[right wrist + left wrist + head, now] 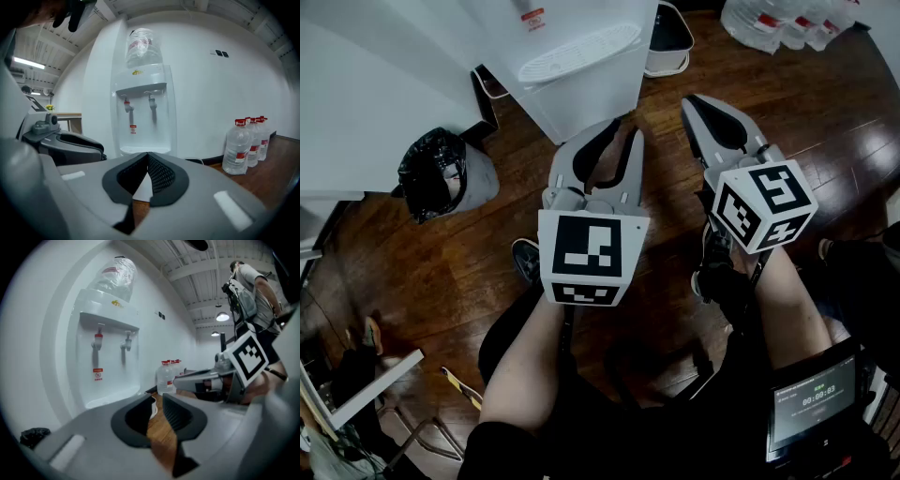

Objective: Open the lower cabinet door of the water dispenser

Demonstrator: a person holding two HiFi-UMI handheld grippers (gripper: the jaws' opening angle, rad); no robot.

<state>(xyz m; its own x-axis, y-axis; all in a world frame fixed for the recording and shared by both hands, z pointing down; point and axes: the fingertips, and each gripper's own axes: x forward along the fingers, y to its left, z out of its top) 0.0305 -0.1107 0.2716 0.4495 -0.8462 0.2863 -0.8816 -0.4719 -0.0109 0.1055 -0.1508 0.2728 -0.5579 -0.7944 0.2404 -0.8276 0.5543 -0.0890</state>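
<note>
The white water dispenser (581, 66) stands at the top of the head view, its drip tray above the lower cabinet door (592, 101). In both gripper views the dispenser (105, 357) (145, 108) fills the middle, with an upturned bottle on top and two taps; the jaws hide most of the lower door. My left gripper (623, 129) (157, 399) hovers just short of the door front, shut with nothing held and only a thin slit between its pads. To its right, my right gripper (692, 101) (147, 154) is shut and empty, its tips touching.
A black bin bag (441, 173) sits on the wooden floor left of the dispenser. A white basket (667, 37) stands to its right. Several water bottles (787, 23) (243, 145) line the wall. Another person (253, 291) stands beyond the right gripper.
</note>
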